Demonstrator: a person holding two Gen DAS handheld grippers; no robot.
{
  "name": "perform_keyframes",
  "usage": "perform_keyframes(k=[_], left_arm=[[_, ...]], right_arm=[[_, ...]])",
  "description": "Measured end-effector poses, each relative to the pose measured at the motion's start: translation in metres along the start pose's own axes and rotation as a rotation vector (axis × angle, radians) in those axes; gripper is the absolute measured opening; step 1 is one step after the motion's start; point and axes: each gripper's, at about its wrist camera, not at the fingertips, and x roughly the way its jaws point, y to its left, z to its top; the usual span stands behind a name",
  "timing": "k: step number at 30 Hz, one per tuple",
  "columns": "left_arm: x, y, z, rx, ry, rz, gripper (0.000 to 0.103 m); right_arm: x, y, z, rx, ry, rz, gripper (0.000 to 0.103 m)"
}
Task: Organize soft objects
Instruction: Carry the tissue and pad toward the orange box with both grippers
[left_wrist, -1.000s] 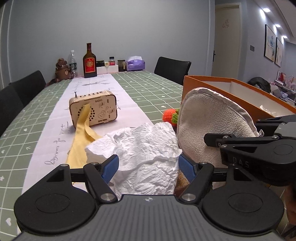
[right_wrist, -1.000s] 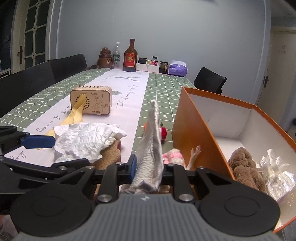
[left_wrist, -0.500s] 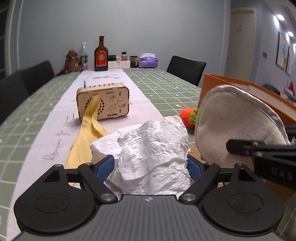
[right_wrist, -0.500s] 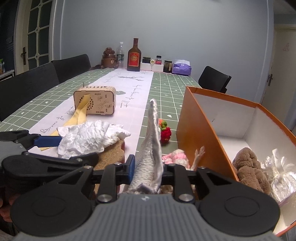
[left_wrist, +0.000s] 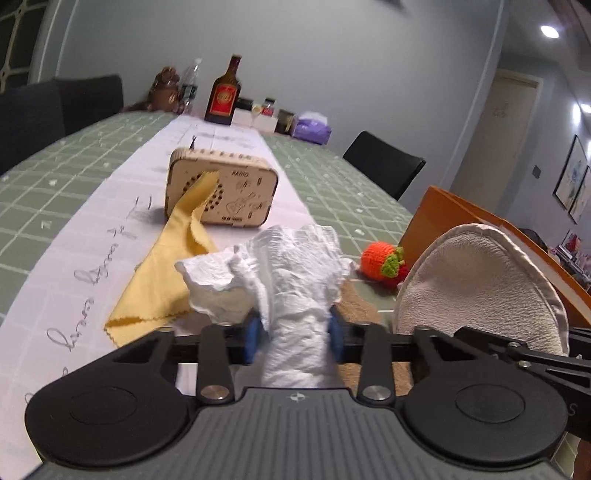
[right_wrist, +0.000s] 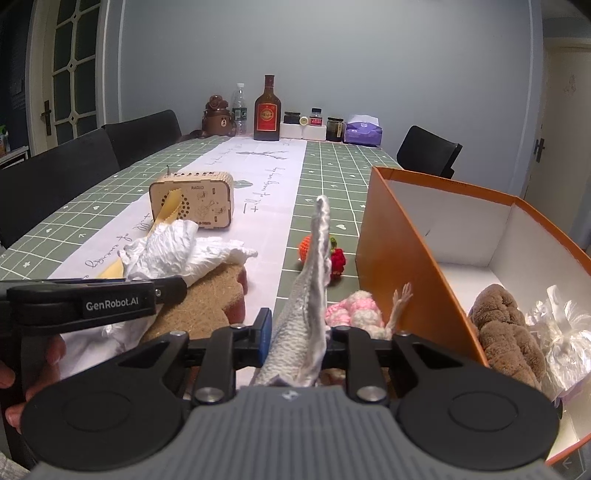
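My left gripper (left_wrist: 293, 332) is closing its jaws on a crumpled white cloth (left_wrist: 295, 258), and the blue pads squeeze its near end; the rest bunches up ahead over a brown fibre mat (right_wrist: 207, 299). My right gripper (right_wrist: 297, 336) is shut on a round grey-white terry pad (right_wrist: 314, 280), held upright and edge-on; in the left wrist view the same pad (left_wrist: 476, 284) shows its flat face on the right. An open orange box (right_wrist: 399, 258) stands right of the pad, with a brown plush (right_wrist: 506, 332) and a clear crinkled bag (right_wrist: 561, 328) inside.
A yellow cloth (left_wrist: 162, 280) leans against a wooden radio (left_wrist: 225, 188) on the white runner. An orange crochet fruit (left_wrist: 378, 258) and a pink-white knit doll (right_wrist: 358, 310) lie by the box wall. Bottles and jars stand at the far end; black chairs line the sides.
The left gripper's jaws went from wide apart around the white cloth to pinched on it, and its view rolled and slid left. The right gripper and its pad stayed put.
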Motion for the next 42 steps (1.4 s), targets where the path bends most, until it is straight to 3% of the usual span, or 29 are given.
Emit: perform_keyframes(k=[2,5,12,15,19,25,28,29,30,33,42], left_arm=[[-0.004,-0.005,-0.001,0.034,-0.037,0.02,0.025],[-0.009,-0.007,-0.001,0.039,-0.077,0.012,0.022],[-0.026,-0.002,0.005,0.003,-0.17,-0.014,0.023],[-0.025,0.0,0.008,0.026,-0.121,-0.045,0.025],[-0.02,0.005,0.005,0.011,-0.087,-0.013,0.024],[-0.049,0.018,0.012,-0.079,-0.212,-0.135,0.022],[-0.046,0.006,0.017,0.043,-0.139,-0.043,0.028],[-0.044,0.006,0.014,0.051,-0.145,-0.043,0.028],[-0.043,0.009,0.012,0.018,-0.152,-0.048,0.028],[-0.028,0.021,0.014,-0.07,-0.039,-0.035,0.026],[-0.043,0.024,0.015,-0.08,-0.097,-0.001,0.022]], right_arm=[[-0.001,0.0,-0.001,0.0,0.0,-0.001,0.018],[-0.002,0.0,-0.002,0.003,0.001,0.0,0.018],[-0.01,0.001,0.0,0.0,-0.017,0.005,0.018],[-0.012,0.001,0.0,-0.002,-0.024,0.004,0.018],[-0.016,0.003,-0.003,-0.007,-0.029,0.003,0.018],[-0.018,0.003,-0.003,-0.015,-0.031,0.006,0.017],[-0.017,0.003,-0.002,-0.016,-0.028,0.006,0.017],[-0.016,0.003,-0.001,-0.015,-0.028,0.009,0.016],[-0.017,0.004,-0.001,-0.015,-0.029,0.014,0.016],[-0.019,0.007,-0.001,-0.03,-0.034,0.035,0.015],[-0.025,0.01,0.002,-0.041,-0.05,0.049,0.012]])
